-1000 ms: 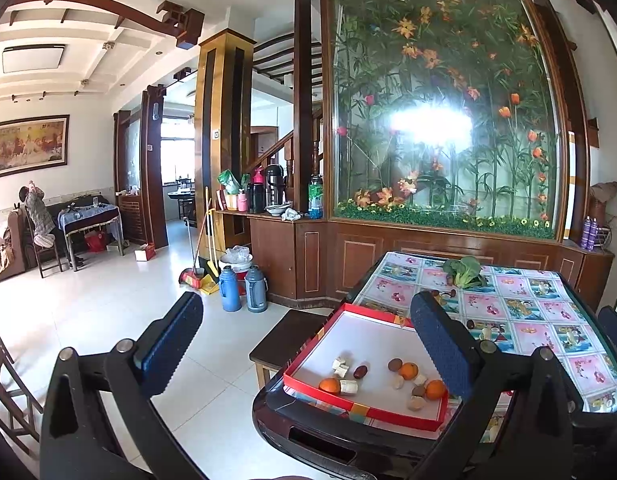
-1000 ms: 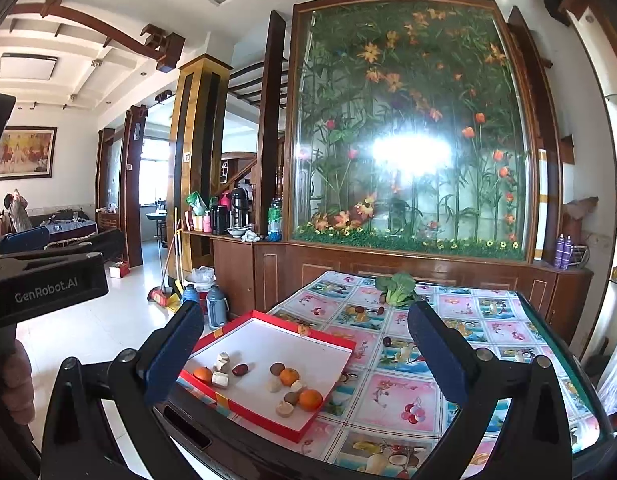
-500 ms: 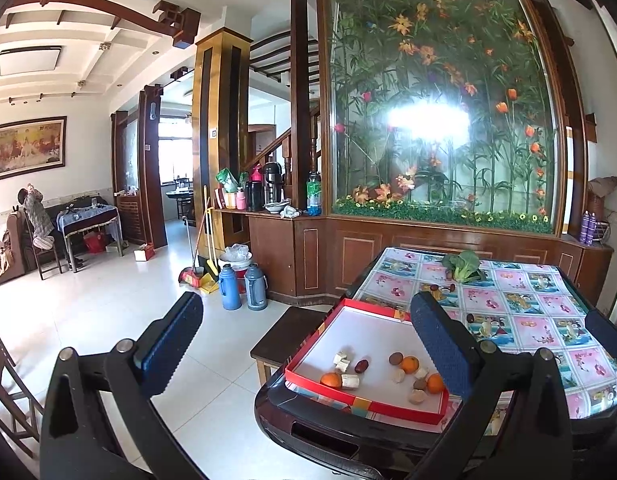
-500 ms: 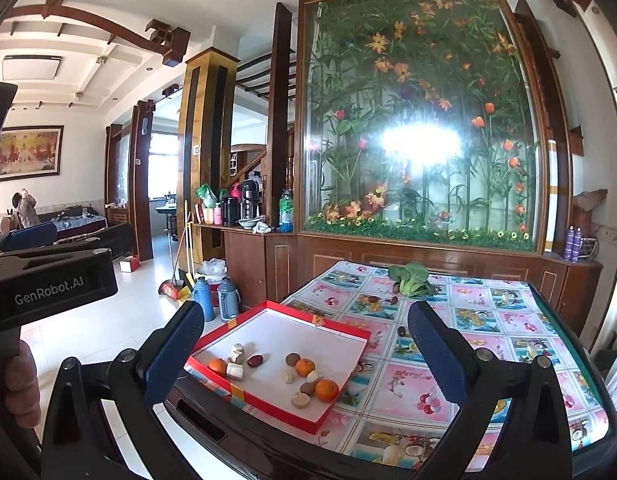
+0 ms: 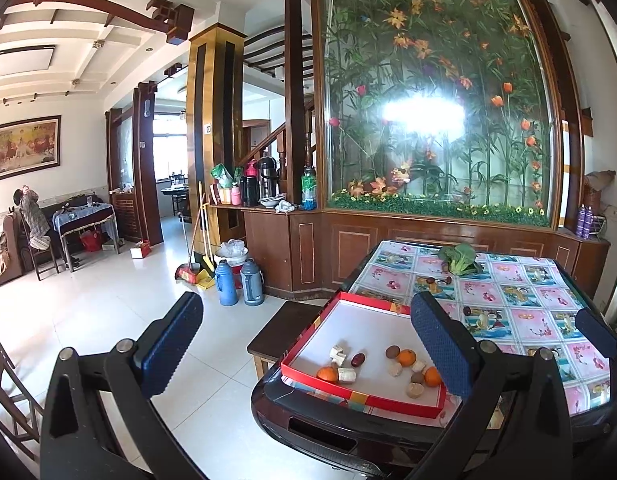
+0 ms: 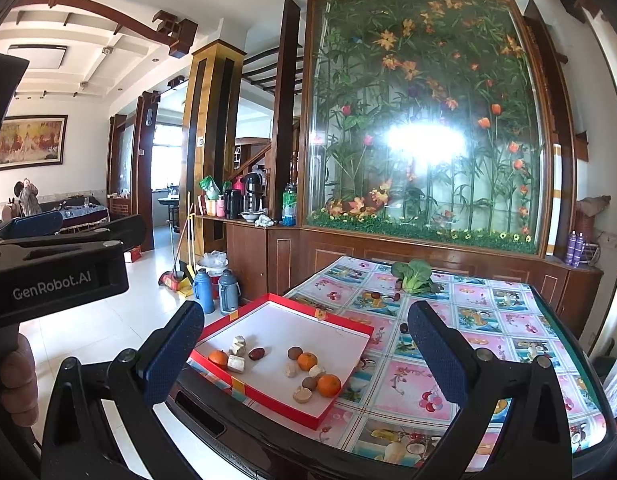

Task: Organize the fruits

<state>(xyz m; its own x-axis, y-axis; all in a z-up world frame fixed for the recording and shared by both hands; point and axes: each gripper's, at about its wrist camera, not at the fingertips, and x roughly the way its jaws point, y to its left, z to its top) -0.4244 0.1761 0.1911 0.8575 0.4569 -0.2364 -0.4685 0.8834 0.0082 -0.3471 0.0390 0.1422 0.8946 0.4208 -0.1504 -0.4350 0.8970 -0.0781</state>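
Observation:
A red-rimmed white tray (image 5: 368, 324) (image 6: 292, 328) lies on the near left corner of a table with a fruit-print cloth (image 6: 468, 344). In it lie three oranges (image 6: 329, 385), brown round fruits (image 6: 295, 353), a dark red date (image 6: 256, 353) and pale chunks (image 6: 236, 363). My left gripper (image 5: 304, 350) is open and empty, held before the table's near edge. My right gripper (image 6: 298, 354) is open and empty, above the near edge, the tray between its fingers. The left gripper's body (image 6: 56, 276) shows at left in the right wrist view.
A leafy green vegetable (image 6: 414, 276) and small dark fruits (image 6: 375, 295) lie at the table's far side. A dark stool (image 5: 284, 328) stands left of the table. Two thermos jugs (image 5: 240, 288) and a broom stand by the wooden cabinet. Tiled floor lies to the left.
Both views have shifted slightly nearer the table, the tray showing a little larger and more central. Both grippers stay open and empty.

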